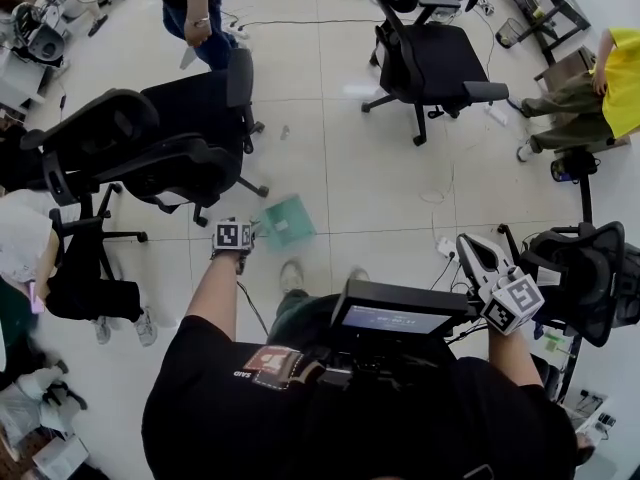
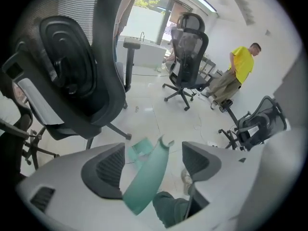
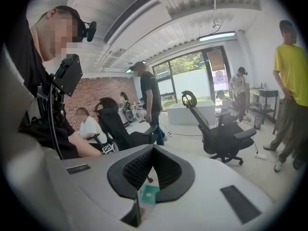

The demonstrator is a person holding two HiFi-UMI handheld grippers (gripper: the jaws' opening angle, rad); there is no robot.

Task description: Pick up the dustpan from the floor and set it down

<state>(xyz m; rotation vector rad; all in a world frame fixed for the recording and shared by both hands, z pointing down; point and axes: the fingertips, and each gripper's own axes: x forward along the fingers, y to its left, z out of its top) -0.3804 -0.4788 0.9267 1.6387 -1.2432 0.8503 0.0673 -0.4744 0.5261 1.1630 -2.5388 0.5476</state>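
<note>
The teal dustpan (image 1: 287,220) lies on the pale floor just ahead of my feet, beside a black office chair. My left gripper (image 1: 245,233) hangs over its near end, pointing steeply down. In the left gripper view the dustpan's handle (image 2: 147,177) runs up between the jaws of the left gripper (image 2: 153,148), which stand wide with a gap on each side of it; the pan (image 2: 139,150) rests on the floor beyond. My right gripper (image 1: 476,254) is held off to the right, away from the dustpan. In its own view the right gripper (image 3: 153,148) has its tips touching and holds nothing.
A black office chair (image 1: 150,148) stands left of the dustpan, another chair (image 1: 430,58) farther back, and a third chair (image 1: 590,268) by my right hand. A standing person (image 1: 195,8), a person in yellow (image 1: 620,78) and a seated person (image 1: 20,238) ring the area. Cables (image 1: 440,193) trail on the floor.
</note>
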